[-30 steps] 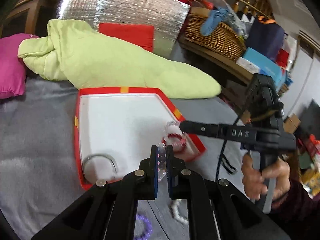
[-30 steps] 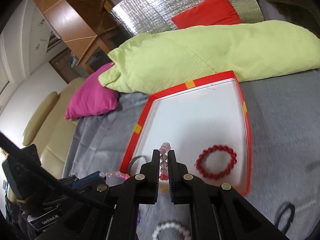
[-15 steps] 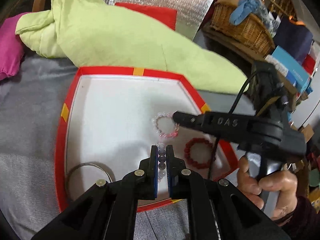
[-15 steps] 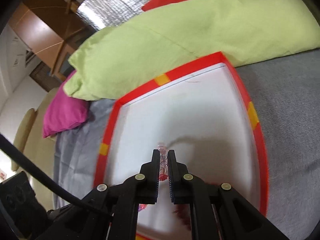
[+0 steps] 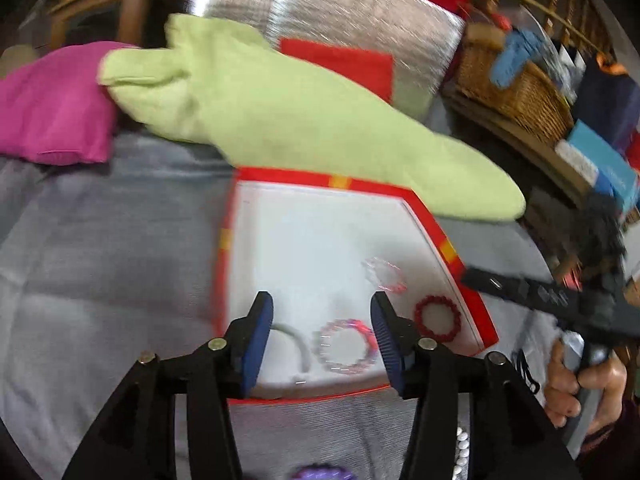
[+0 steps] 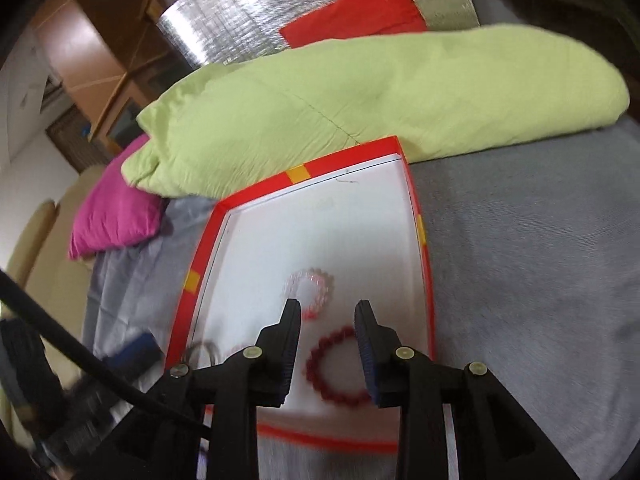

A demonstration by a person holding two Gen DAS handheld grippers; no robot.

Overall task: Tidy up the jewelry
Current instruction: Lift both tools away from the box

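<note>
With both bracelets now lying loose inside the shallow red-rimmed white tray [image 5: 430, 224] on the grey bed cover [image 5: 104, 248], each gripper stands open and empty, its jaws having just been opening. Between the spread blue pads of the left gripper [image 5: 322, 334] the clear-and-purple beaded bracelet [image 5: 346, 346] lies flat on the tray floor, touching neither pad; a thin silver bangle [image 5: 294, 338] sits just beside it toward the tray's near left corner. Ahead of the right gripper [image 6: 328, 350] the pale pink crystal bracelet [image 6: 308, 290] rests flat, slightly left of its centre line, while the dark red beaded bracelet [image 6: 334, 368] lies below and between its jaws, also untouched. What remains outside the tray lies nearer than the tray's front rim: a purple beaded ring [image 5: 320, 472] and a string of white beads [image 5: 462, 452] on the cover, under the left gripper, so the left hand looks closer to them and would need to draw back and dip toward itself.
</note>
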